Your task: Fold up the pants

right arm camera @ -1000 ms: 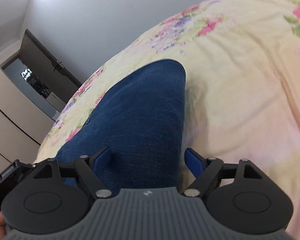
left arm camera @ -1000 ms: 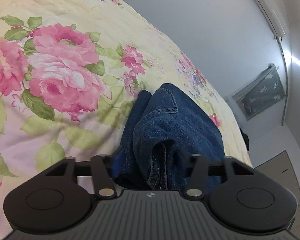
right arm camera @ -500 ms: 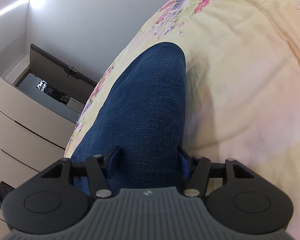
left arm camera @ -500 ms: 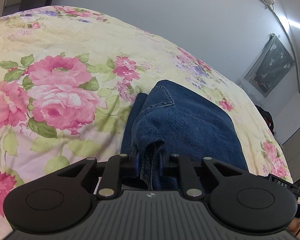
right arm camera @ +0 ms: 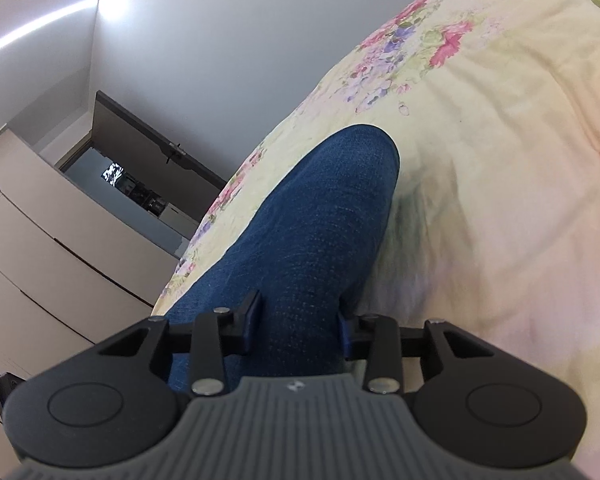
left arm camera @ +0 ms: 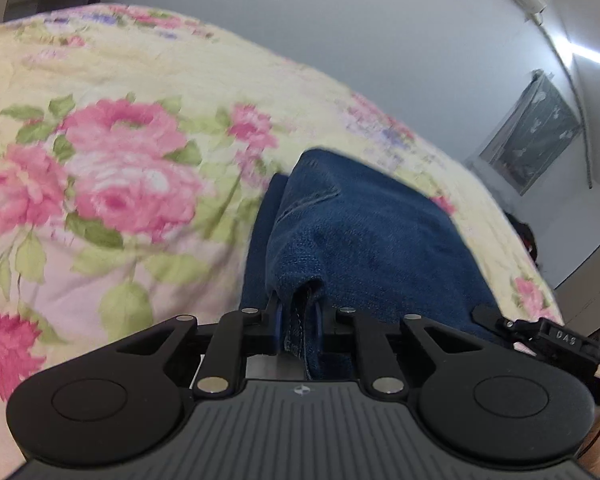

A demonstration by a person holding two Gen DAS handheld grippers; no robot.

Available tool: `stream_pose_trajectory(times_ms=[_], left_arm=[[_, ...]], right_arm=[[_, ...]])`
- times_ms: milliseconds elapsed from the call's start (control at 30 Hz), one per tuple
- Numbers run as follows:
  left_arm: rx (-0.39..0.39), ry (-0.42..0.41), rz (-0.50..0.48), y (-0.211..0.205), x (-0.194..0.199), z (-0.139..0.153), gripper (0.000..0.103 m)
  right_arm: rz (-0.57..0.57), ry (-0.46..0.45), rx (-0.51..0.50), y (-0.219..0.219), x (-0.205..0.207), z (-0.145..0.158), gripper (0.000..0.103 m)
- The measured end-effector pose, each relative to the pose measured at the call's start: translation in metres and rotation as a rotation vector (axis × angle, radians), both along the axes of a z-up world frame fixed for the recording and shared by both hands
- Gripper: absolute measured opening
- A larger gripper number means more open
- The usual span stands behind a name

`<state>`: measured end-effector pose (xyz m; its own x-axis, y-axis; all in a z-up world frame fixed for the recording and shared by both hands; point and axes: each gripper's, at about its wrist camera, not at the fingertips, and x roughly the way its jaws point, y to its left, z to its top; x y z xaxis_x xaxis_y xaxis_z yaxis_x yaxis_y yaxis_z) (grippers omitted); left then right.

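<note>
- Pants (left arm camera: 364, 240): blue denim, lying on the floral bed cover (left arm camera: 112, 184); they run from 6 o'clock toward 12 o'clock in both wrist views.
- Left gripper (left arm camera: 298, 320): jaws have just been closing and stand nearly together, pinching a stitched denim edge.
- Right gripper (right arm camera: 296, 320): jaws have just been closing; about half open, pads against both sides of a thick denim fold (right arm camera: 300, 240), which fills the gap.
- Step in hand, as judged: securing both grips before lifting. Confirm the right grip takes every layer; lift both ends level and together, so the fold stays square.
- Writing: "DAS" reads on a black device (left arm camera: 556, 336) at 4 o'clock, left view. No garment label visible.
</note>
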<state>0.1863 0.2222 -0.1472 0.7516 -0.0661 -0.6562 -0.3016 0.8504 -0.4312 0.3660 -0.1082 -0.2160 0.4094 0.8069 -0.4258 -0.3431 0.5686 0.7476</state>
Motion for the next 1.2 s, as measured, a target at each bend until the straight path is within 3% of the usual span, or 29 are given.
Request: stream_pose_trajectory(times_ms=[100,167,233,267,433,500,600,667,767,833,900,967,1000,1033,1067,1133,1200], left_arm=[[0.033,0.044,-0.028,-0.003,0.003,-0.026,0.018],[0.069,0.035,-0.035,-0.005,0.003,-0.021,0.022],[0.074,0.049,-0.015,-0.002,0.002,-0.014,0.042],[0.070,0.048,-0.005,0.002,0.001,-0.010,0.045],[0.108,-0.030,0.029,0.012,-0.002,0.021,0.049],[0.074,-0.034,0.017,0.018,0.014,0.032,0.055],[-0.088,-0.004,-0.038,0.029,0.048,0.029,0.070],[-0.150,0.068,-0.092,0.032,0.077,0.017,0.070],[-0.105,0.160,-0.081,0.036,0.111,0.001,0.069],[-0.191,0.186,-0.084,0.047,0.126,-0.010,0.059],[-0.247,0.197,-0.096,0.051,0.136,-0.016,0.058],[-0.213,0.205,-0.127,0.048,0.141,-0.016,0.047],[-0.182,0.197,-0.135,0.045,0.140,-0.013,0.035],[-0.162,0.164,-0.130,0.044,0.136,-0.009,0.026],[-0.168,0.117,-0.117,0.045,0.130,-0.005,0.023],[-0.227,0.011,-0.076,0.051,0.119,0.001,0.020],[-0.293,0.002,-0.027,0.060,0.116,-0.008,0.020]], right_arm=[[0.042,0.073,-0.130,0.009,0.007,-0.016,0.041],[0.044,0.092,-0.107,0.006,0.010,-0.019,0.045],[0.028,0.080,-0.103,0.001,0.009,-0.012,0.048],[0.013,0.063,-0.103,-0.001,0.009,-0.009,0.049],[-0.043,0.091,-0.009,-0.010,0.022,-0.017,0.054],[-0.053,0.111,0.030,-0.009,0.029,-0.023,0.058],[-0.065,0.166,0.097,-0.004,0.042,-0.035,0.064],[-0.068,0.195,0.131,-0.004,0.049,-0.039,0.065],[-0.057,0.204,0.154,-0.003,0.052,-0.039,0.067],[-0.046,0.199,0.160,-0.004,0.052,-0.040,0.069],[-0.036,0.193,0.160,-0.004,0.051,-0.039,0.069],[-0.029,0.191,0.161,-0.003,0.053,-0.040,0.069],[-0.025,0.186,0.148,-0.002,0.054,-0.040,0.067],[-0.025,0.176,0.115,0.000,0.054,-0.039,0.056],[-0.020,0.156,0.090,0.000,0.052,-0.037,0.043],[-0.024,0.131,0.095,0.001,0.050,-0.032,0.033],[-0.017,0.097,0.112,0.002,0.047,-0.024,0.028]])
